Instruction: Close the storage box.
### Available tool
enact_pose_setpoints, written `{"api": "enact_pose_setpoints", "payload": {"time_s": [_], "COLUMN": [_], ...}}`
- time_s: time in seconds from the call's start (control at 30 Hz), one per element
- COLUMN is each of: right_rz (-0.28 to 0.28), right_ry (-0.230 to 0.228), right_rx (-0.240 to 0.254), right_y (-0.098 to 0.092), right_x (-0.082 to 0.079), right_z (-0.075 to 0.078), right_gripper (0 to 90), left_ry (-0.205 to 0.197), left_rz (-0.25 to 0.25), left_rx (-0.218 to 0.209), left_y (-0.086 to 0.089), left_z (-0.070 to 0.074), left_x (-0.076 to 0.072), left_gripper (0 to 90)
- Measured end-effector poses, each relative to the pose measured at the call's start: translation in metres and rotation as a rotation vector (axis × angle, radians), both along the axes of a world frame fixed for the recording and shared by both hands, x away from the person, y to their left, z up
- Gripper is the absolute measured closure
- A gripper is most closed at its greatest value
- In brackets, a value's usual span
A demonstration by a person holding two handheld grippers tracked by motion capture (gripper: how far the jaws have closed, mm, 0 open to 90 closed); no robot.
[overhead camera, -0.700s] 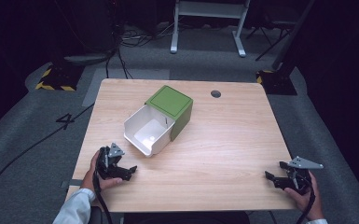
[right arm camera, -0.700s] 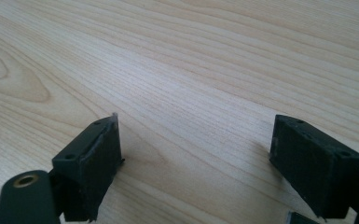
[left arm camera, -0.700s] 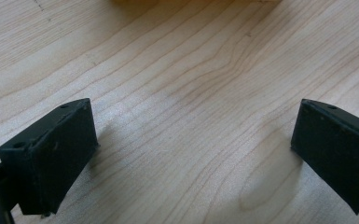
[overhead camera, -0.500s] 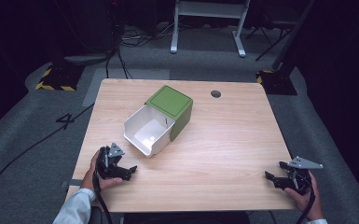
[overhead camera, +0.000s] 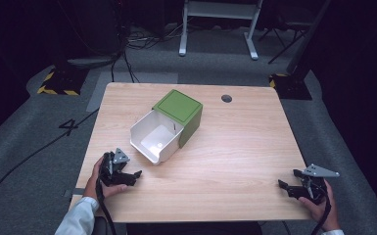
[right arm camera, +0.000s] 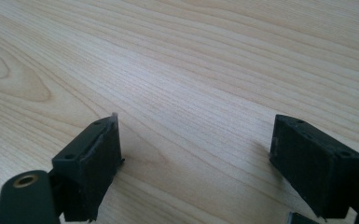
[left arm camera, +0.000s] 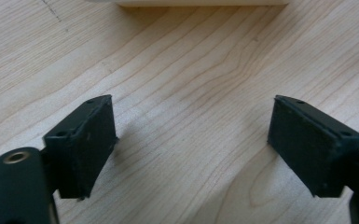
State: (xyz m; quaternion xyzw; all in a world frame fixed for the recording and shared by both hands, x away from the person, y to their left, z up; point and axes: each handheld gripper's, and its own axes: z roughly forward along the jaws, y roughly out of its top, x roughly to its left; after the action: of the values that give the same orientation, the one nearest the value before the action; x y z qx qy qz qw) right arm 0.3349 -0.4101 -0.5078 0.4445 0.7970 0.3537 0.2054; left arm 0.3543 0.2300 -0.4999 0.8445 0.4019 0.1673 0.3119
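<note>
I see the pale wood-grain table (overhead camera: pixel 235 161), a rounded-corner rectangle, with wide bare surface across its right half and along the near edge. The box (overhead camera: pixel 169 126) lies on its side left of centre, a matte green shell with a smooth white inside whose mouth faces the near-left corner. The left gripper (overhead camera: pixel 127 177) sits near that mouth with black jaws spread on nothing, and the right gripper (overhead camera: pixel 286 187) is well apart at the near-right edge, also spread and empty.
</note>
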Motion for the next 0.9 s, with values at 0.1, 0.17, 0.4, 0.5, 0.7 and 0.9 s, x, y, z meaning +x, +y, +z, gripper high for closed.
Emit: {"api": "enact_pose_setpoints", "payload": {"time_s": [0.1, 0.17, 0.4, 0.5, 0.7, 0.9], "right_rz": [0.0, 0.0, 0.0, 0.0, 0.0, 0.0], "right_ry": [0.0, 0.0, 0.001, 0.001, 0.001, 0.001], "right_rx": [0.0, 0.0, 0.0, 0.0, 0.001, 0.001], "right_y": [0.0, 0.0, 0.0, 0.0, 0.0, 0.0], "right_x": [0.0, 0.0, 0.0, 0.0, 0.0, 0.0], "right_z": [0.0, 0.0, 0.0, 0.0, 0.0, 0.0], "right_gripper": [16.3, 16.3, 16.3, 16.3, 16.3, 16.3], "left_ry": [-0.015, -0.023, -0.058, -0.077, -0.091, -0.106], "left_rz": [0.0, 0.014, 0.037, 0.035, 0.042, 0.045], "left_rx": [-0.024, -0.042, -0.067, -0.065, -0.068, -0.079], "left_y": [0.001, 0.003, 0.007, 0.004, 0.003, 0.003], "left_z": [0.005, 0.007, 0.013, 0.018, 0.021, 0.025], "left_x": [0.0, 0.001, 0.002, 0.005, 0.006, 0.008], "left_gripper": [17.9, 17.9, 18.0, 18.0, 17.9, 17.9]}}
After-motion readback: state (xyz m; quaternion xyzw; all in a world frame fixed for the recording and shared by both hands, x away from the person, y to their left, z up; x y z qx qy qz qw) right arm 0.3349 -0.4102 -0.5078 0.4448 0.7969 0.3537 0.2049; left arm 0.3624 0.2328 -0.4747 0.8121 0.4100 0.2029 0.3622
